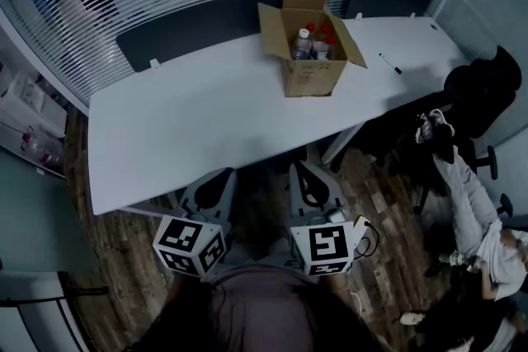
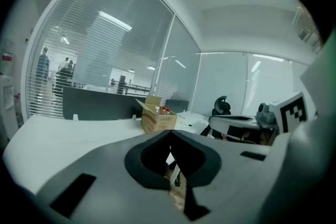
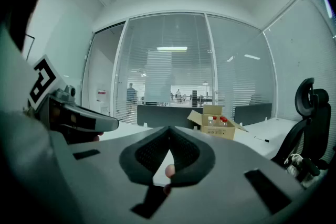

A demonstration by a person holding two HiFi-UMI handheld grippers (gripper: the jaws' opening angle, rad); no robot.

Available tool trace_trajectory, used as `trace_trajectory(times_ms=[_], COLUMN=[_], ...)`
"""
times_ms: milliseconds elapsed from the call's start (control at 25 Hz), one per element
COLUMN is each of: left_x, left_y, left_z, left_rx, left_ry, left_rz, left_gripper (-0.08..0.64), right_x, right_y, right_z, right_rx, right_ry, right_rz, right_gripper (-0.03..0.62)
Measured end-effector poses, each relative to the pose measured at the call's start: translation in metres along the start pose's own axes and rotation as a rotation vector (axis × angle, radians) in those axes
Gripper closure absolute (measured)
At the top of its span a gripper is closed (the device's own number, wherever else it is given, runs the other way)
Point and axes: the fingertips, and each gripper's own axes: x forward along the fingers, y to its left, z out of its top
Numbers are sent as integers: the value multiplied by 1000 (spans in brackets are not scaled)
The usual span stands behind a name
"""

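White office table point(image 1: 206, 119), blinds behind | left gripper point(image 1: 221, 177): jaws clenched on nothing, at near edge | right gripper point(image 1: 304, 176): clenched, empty, just beside | cardboard box point(image 1: 313, 74): far side, well apart, flaps open, bottles point(image 1: 312, 41) upright inside | risk: closed jaws likely bump a flap, toppling bottles; marker point(image 1: 391, 64) could roll.

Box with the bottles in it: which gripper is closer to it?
Right. The right gripper is off the near edge of the table, almost straight in line with the cardboard box. The left gripper is at the same edge but farther to the left.
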Motion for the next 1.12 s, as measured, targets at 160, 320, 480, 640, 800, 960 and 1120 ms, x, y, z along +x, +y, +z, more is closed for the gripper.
trace_trajectory(times_ms=[160, 320, 480, 640, 800, 960, 1120], left_x=[0, 1, 5, 17, 40, 74, 112], left_y=[1, 9, 11, 13, 14, 18, 22], left_z=[0, -1, -4, -6, -5, 6, 17], left_rx=[6, 11, 7, 7, 16, 17, 3], left_ry=[0, 3, 14, 30, 38, 17, 8], left_rz=[-21, -39, -65, -88, -98, -90, -86], left_gripper=[552, 552, 552, 552, 552, 552, 552], right_x=[1, 4, 7, 15, 29, 52, 77], right_y=[1, 5, 3, -1, -17, -40, -70], right_z=[2, 5, 5, 9, 12, 14, 14], right_rx=[0, 36, 48, 52, 8, 4, 4], right_ry=[-5, -28, -26, -42, -41, -56, -53], right_rz=[-17, 0, 14, 20, 0, 6, -6], right_gripper=[569, 569, 568, 568, 568, 568, 568])
